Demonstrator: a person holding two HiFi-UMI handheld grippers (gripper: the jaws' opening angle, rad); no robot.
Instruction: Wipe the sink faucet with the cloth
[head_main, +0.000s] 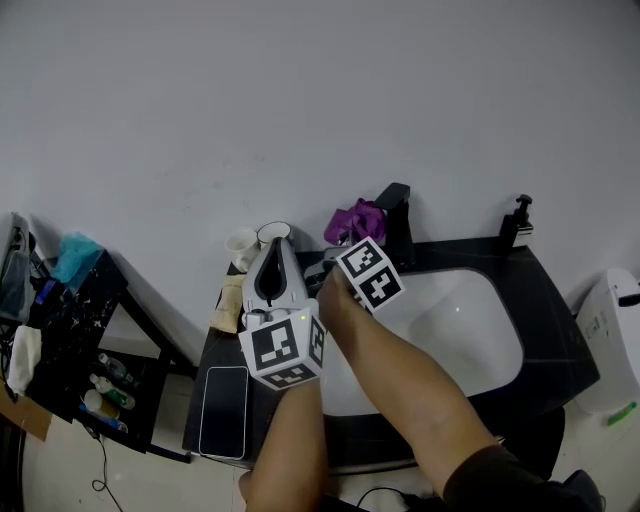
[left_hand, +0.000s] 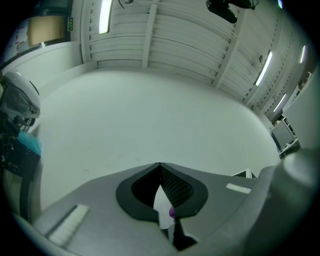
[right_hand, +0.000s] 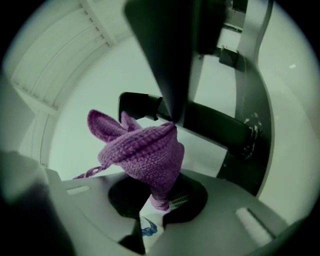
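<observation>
Between the tips of the right tongs, which are squeezed tight on it, sits the purple cloth, and its soft bunch sticks out past the tips so it can rub the black faucet. That faucet stands just beyond the cloth, touching it or very nearly, so I think the wiping is about to start. Off to their left, the left tongs are closed with nothing in them and point away from the faucet, likely so they are not in the way.

Head cam overhead, R-cam near cloth
</observation>
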